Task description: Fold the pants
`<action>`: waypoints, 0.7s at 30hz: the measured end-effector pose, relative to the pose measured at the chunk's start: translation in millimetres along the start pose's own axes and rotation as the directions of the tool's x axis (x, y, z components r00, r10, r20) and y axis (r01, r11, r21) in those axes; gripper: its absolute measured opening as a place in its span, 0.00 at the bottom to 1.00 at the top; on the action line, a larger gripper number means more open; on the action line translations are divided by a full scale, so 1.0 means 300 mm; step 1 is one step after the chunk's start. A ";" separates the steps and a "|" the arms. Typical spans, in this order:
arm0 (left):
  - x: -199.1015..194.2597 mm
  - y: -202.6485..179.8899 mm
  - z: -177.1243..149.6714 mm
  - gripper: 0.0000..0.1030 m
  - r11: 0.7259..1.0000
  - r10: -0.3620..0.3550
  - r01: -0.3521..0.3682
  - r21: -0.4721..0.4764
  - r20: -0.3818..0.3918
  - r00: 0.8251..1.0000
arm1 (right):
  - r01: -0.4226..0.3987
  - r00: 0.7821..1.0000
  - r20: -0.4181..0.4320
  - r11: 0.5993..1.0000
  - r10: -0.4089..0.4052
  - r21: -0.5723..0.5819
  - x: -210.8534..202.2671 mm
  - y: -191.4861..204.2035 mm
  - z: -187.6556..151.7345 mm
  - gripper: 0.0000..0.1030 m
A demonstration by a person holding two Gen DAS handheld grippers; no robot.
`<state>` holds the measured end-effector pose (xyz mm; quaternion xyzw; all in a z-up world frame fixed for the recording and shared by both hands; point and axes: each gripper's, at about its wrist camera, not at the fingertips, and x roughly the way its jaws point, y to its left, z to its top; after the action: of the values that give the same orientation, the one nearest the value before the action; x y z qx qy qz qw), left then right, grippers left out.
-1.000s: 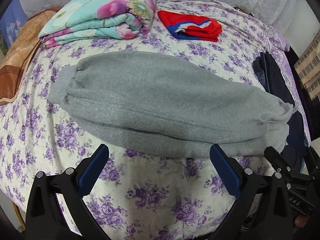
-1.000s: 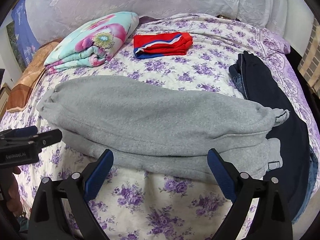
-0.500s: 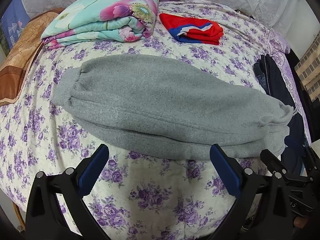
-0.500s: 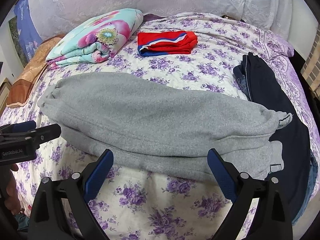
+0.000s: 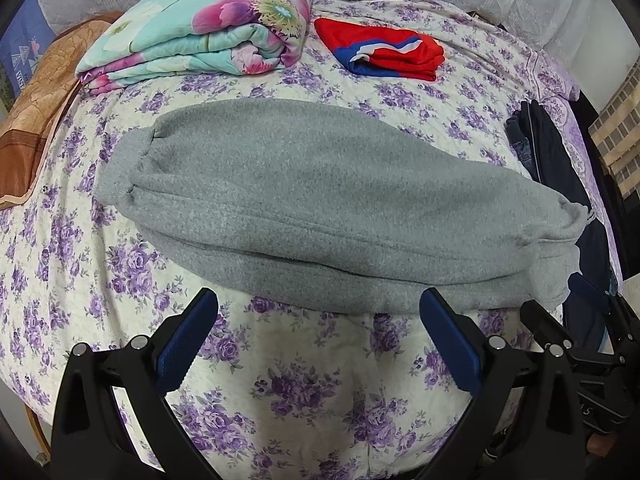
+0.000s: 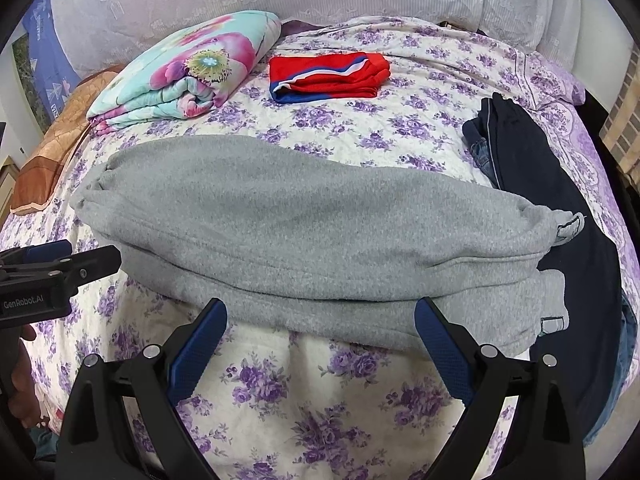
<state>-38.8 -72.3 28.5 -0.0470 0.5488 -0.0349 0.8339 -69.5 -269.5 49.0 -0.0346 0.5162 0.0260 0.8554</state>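
Observation:
Grey fleece pants point(image 5: 320, 200) lie folded lengthwise across the flowered bed, one leg on the other, cuffs at the left and waistband at the right; they also show in the right wrist view point(image 6: 304, 232). My left gripper point(image 5: 318, 338) is open and empty, just short of the pants' near edge. My right gripper point(image 6: 320, 344) is open and empty at the same near edge. The left gripper also shows in the right wrist view point(image 6: 60, 268) at the left, and the right gripper in the left wrist view point(image 5: 572, 328) at the right.
A folded floral quilt point(image 5: 208, 28) and folded red-and-blue shorts point(image 5: 384, 52) lie at the back of the bed. Dark pants and jeans point(image 6: 560, 200) lie at the right under the grey waistband. An orange pillow point(image 5: 36, 112) lies at the left.
Both grippers have drawn back and lifted a little, so the pants sit lower in both views. The pants have not moved. Both grippers stay open.

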 end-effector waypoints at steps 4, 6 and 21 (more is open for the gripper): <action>0.000 0.002 0.001 0.96 1.000 0.001 -0.001 0.003 0.005 1.000 | -0.002 1.000 0.000 1.000 0.002 -0.001 0.002 0.000 -0.003 0.93; 0.000 0.003 0.000 0.96 1.000 0.002 -0.002 0.002 0.006 1.000 | -0.003 1.000 0.001 1.000 0.003 -0.003 0.002 0.003 -0.002 0.93; 0.003 0.019 0.006 0.96 1.000 -0.004 0.004 -0.010 -0.002 1.000 | -0.012 1.000 -0.011 1.000 0.011 -0.019 0.016 0.022 0.012 0.93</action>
<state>-36.7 -66.7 27.6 -0.0523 0.5496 -0.0341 0.8331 -64.6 -262.7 46.3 -0.0400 0.5210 0.0356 0.8519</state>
